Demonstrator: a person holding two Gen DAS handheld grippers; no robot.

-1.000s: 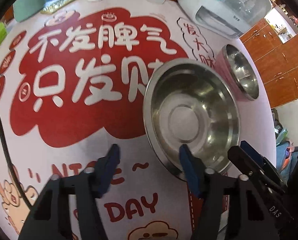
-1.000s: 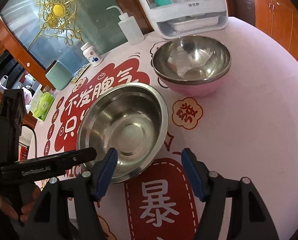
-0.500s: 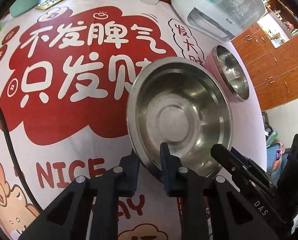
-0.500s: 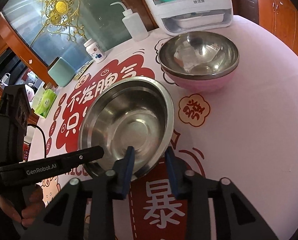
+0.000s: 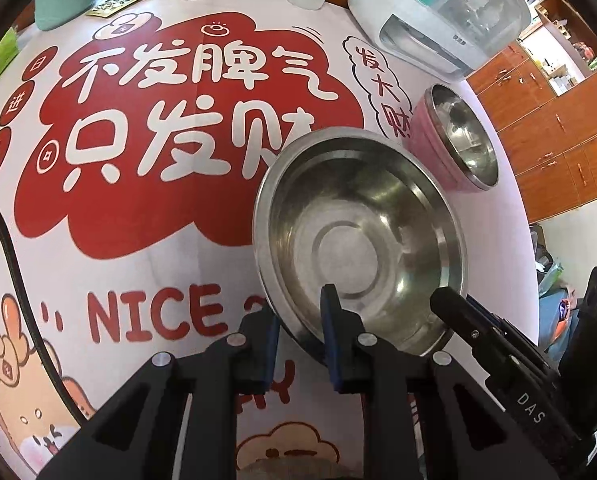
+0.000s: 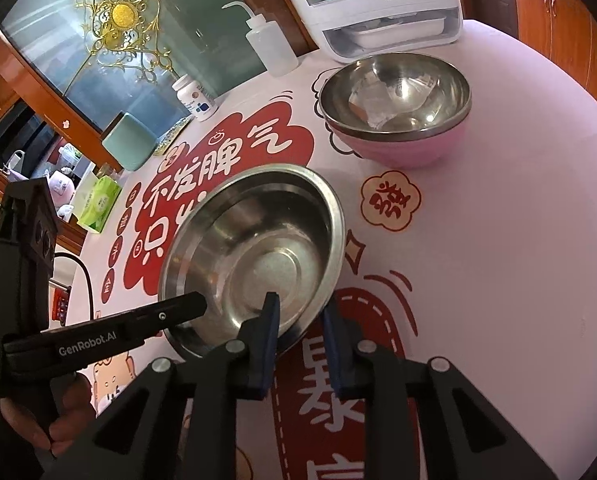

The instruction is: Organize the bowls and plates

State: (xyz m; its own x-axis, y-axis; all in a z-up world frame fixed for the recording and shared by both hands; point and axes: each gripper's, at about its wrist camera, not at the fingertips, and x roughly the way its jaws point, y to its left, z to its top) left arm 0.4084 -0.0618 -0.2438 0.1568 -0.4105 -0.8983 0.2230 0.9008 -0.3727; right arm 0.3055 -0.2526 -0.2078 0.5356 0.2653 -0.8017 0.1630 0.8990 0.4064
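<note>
Steel dominates both views: the wide, shallow stainless-steel bowl [image 5: 362, 240] sits near the edge of the round table with the pink-and-red printed cloth [image 5: 146, 208], and you have it pinched from two sides. Your left gripper [image 5: 300, 332] has its jaws drawn close together over the bowl's near rim, one blue pad inside the bowl, the other outside against the wall. Your right gripper [image 6: 300, 320] does the same on its side of the rim, jaws nearly closed with the thin steel wall between them. In the right wrist view the bowl [image 6: 254, 256] appears tilted, its near edge raised toward your fingers; whether its base touches the cloth cannot be told. In that view your left gripper's finger lies across the bowl's rim from the left.

Farther back and well apart stands the pink bowl with a steel bowl nested inside it [image 6: 396, 108]. Behind that sits the white countertop cabinet with a clear front [image 6: 378, 4], with a white squeeze bottle [image 6: 270, 48] and a small white pill jar [image 6: 196, 98] beside it.
</note>
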